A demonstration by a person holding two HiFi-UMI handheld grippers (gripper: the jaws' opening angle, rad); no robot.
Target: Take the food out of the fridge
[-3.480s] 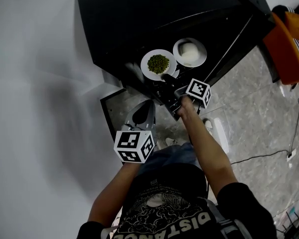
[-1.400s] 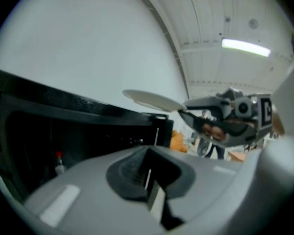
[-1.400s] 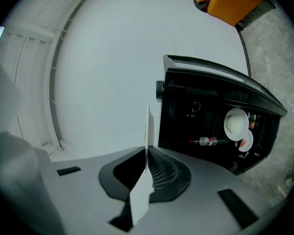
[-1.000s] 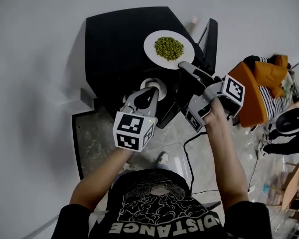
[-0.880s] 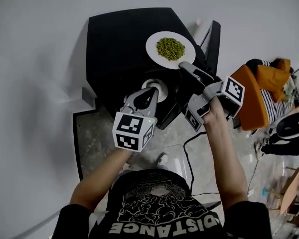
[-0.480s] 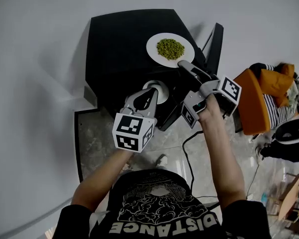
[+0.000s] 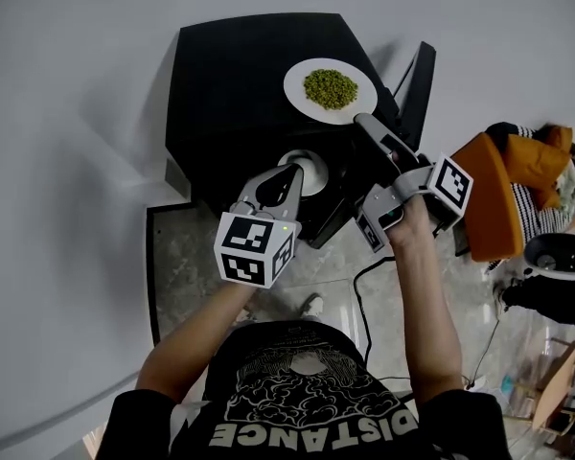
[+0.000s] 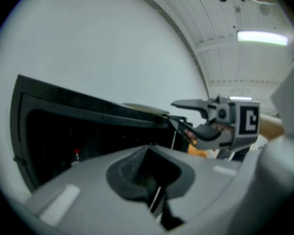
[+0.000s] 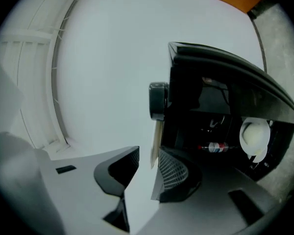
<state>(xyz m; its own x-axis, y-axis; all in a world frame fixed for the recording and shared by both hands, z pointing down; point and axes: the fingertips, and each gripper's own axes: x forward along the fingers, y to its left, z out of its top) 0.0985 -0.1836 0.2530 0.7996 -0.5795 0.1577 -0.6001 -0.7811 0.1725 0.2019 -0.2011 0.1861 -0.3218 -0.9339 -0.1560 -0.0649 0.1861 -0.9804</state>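
The left gripper (image 7: 287, 172), pressed together and empty, hovers at the open fridge (image 7: 230, 84), where a bowl of white food (image 7: 312, 169) sits inside. The plate of green peas (image 7: 295, 92), inside seconds ago, now rests on the fridge's top. The right gripper (image 7: 366, 123) has just been opening; its spread jaws no longer pinch the rim. One dish is out and one remains.

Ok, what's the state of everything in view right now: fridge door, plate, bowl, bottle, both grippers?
fridge door: open.
plate of peas: resting on top of the fridge.
bowl: inside the fridge, not taken out yet.
bottle: inside the fridge.
left gripper: shut, nothing in it.
right gripper: open, jaws just been opening, either side of the plate's rim without pressing it.
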